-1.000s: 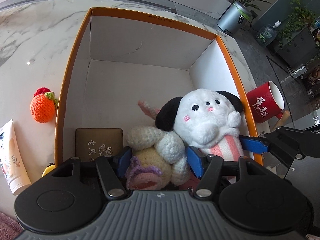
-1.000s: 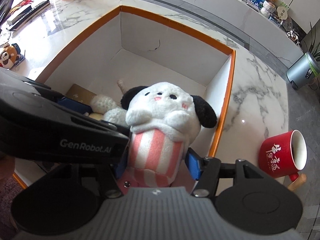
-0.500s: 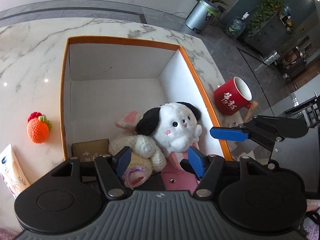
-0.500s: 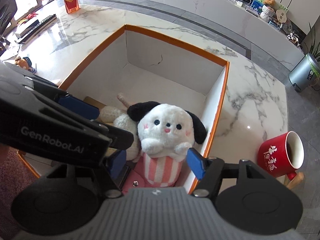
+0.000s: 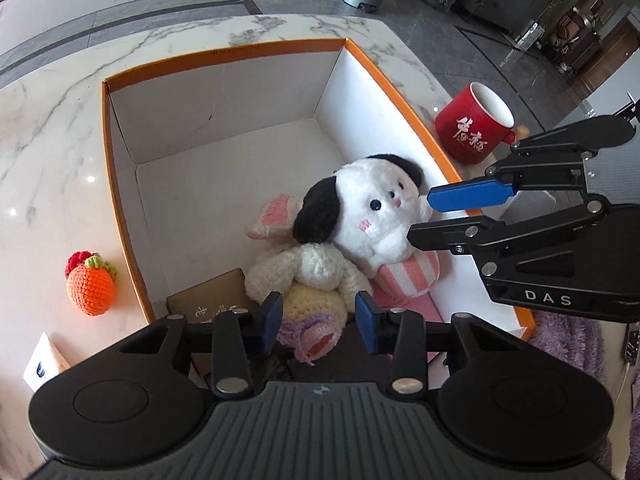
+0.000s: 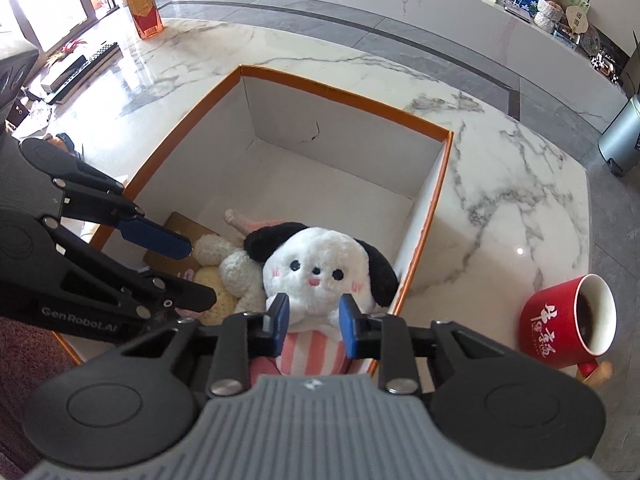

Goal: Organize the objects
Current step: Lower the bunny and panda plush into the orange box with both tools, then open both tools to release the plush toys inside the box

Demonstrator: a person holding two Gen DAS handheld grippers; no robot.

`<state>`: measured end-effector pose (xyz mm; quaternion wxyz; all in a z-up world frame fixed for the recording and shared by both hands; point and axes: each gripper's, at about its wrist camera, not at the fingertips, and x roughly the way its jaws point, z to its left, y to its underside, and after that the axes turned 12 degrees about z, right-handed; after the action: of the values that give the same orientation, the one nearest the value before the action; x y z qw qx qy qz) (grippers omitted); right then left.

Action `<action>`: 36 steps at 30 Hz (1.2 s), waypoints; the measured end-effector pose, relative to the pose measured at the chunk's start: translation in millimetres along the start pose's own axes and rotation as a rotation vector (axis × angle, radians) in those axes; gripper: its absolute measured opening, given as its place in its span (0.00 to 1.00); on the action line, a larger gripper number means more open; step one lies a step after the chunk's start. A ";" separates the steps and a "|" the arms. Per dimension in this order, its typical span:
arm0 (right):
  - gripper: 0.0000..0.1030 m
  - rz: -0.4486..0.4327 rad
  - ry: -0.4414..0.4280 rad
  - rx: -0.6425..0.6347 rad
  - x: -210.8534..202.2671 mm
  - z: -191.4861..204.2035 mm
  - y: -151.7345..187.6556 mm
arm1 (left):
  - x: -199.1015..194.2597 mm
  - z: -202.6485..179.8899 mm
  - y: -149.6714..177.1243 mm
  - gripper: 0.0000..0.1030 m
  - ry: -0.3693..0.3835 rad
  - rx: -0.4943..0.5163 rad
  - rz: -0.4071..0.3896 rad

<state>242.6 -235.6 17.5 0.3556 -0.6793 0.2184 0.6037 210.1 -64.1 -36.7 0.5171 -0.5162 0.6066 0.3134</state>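
Observation:
An orange-rimmed white box (image 5: 120, 216) (image 6: 344, 92) stands on the marble table. Inside lie a white plush dog (image 5: 372, 216) (image 6: 320, 264) with black ears and a pink striped body, a cream crochet bunny (image 5: 312, 276) (image 6: 232, 268) and a brown booklet (image 5: 208, 300). My left gripper (image 5: 318, 318) is open and empty above the bunny. My right gripper (image 6: 312, 322) is open and empty above the dog's chest; it also shows in the left wrist view (image 5: 468, 196).
A red mug (image 5: 474, 126) (image 6: 568, 320) stands right of the box. A crochet orange (image 5: 90, 284) and a white tube (image 5: 44, 360) lie left of it. A juice bottle (image 6: 143, 12) stands far back on the table.
Both grippers have pulled back and up from the box. The right gripper has let go of the plush dog, which now lies in the box beside the bunny.

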 end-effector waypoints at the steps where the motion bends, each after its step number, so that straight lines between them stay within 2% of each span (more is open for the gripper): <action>1: 0.28 0.013 0.005 -0.006 2.4 1.9 -0.9 | 2.6 0.6 0.6 0.43 0.001 -0.001 0.006; 6: 0.38 0.050 0.044 -0.045 15.4 11.1 -3.4 | 12.1 4.4 1.7 0.38 0.013 -0.021 0.009; 10: 0.38 0.061 0.126 -0.073 27.8 19.0 -9.5 | 15.4 6.3 -0.6 0.36 0.028 -0.037 -0.001; 12: 0.34 0.053 0.147 -0.068 32.5 18.1 -14.4 | 15.3 7.5 -2.0 0.33 0.046 -0.045 -0.013; 14: 0.33 0.047 0.142 -0.045 35.1 13.8 -20.6 | 15.3 8.4 -3.5 0.30 0.058 -0.054 -0.025; 17: 0.22 0.049 0.135 0.000 39.2 5.9 -31.3 | 17.8 7.1 -7.6 0.30 0.055 -0.052 -0.036; 22: 0.22 0.108 0.098 0.039 50.0 -3.5 -37.0 | 18.5 0.3 -7.5 0.30 0.004 -0.004 -0.024; 26: 0.21 0.125 0.059 0.058 51.2 -8.7 -35.4 | 20.2 -2.5 -6.2 0.31 0.005 0.025 -0.013; 34: 0.21 0.130 0.111 0.036 57.5 2.3 -36.7 | 20.1 -3.3 -1.2 0.31 0.015 0.015 -0.031; 36: 0.22 0.119 0.113 0.040 55.9 1.7 -35.5 | 15.2 -2.1 0.2 0.35 0.022 0.008 -0.047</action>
<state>277.1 -203.8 -29.3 0.3197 -0.6908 0.2899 0.5801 210.3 -70.6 -50.6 0.5197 -0.5317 0.6010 0.2931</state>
